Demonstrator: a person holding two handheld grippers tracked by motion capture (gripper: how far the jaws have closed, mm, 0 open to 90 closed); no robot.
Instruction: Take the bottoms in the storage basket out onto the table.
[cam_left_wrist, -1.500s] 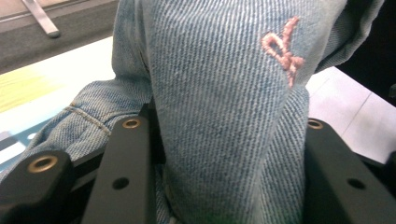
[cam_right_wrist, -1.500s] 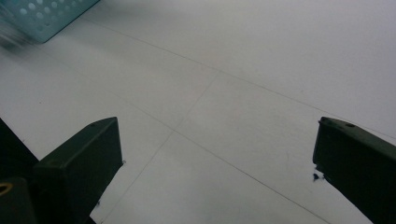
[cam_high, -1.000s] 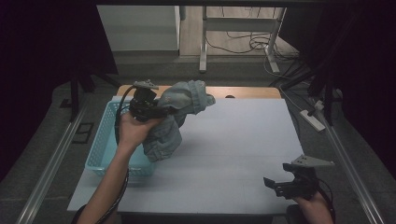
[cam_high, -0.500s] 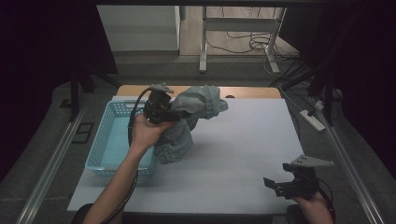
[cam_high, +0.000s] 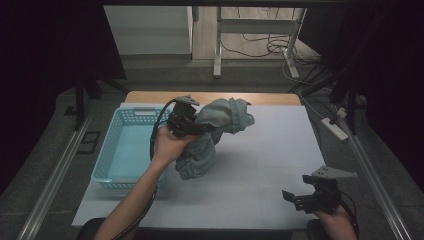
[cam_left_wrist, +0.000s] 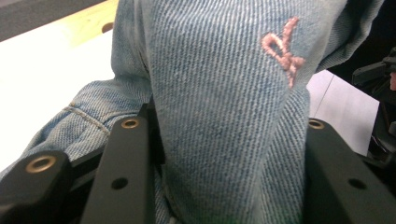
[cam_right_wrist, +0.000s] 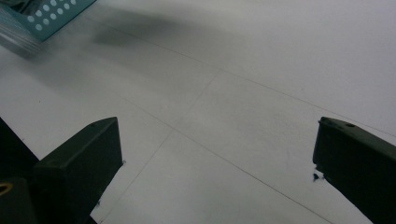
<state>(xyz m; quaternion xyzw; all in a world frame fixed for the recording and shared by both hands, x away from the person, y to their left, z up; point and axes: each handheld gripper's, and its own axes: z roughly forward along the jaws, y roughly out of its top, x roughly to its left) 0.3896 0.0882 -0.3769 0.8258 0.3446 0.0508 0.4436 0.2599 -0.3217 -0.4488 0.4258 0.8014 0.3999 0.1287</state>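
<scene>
Above table (cam_high: 240, 195), one denim garment (cam_high: 215, 130), one basket (cam_high: 117, 155)

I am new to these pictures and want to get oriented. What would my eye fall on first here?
First, the bundle of blue denim cloth held up above the white table, gripped by the left gripper; up close it carries a small pink stitched mark. Next, the light blue basket at the table's left edge. Last, the right gripper near the front right corner, its jaws wide apart with nothing between them.

Dim room, grey floor (cam_high: 165, 70), metal desk legs (cam_high: 218, 42), loose cables (cam_high: 260, 47).
</scene>
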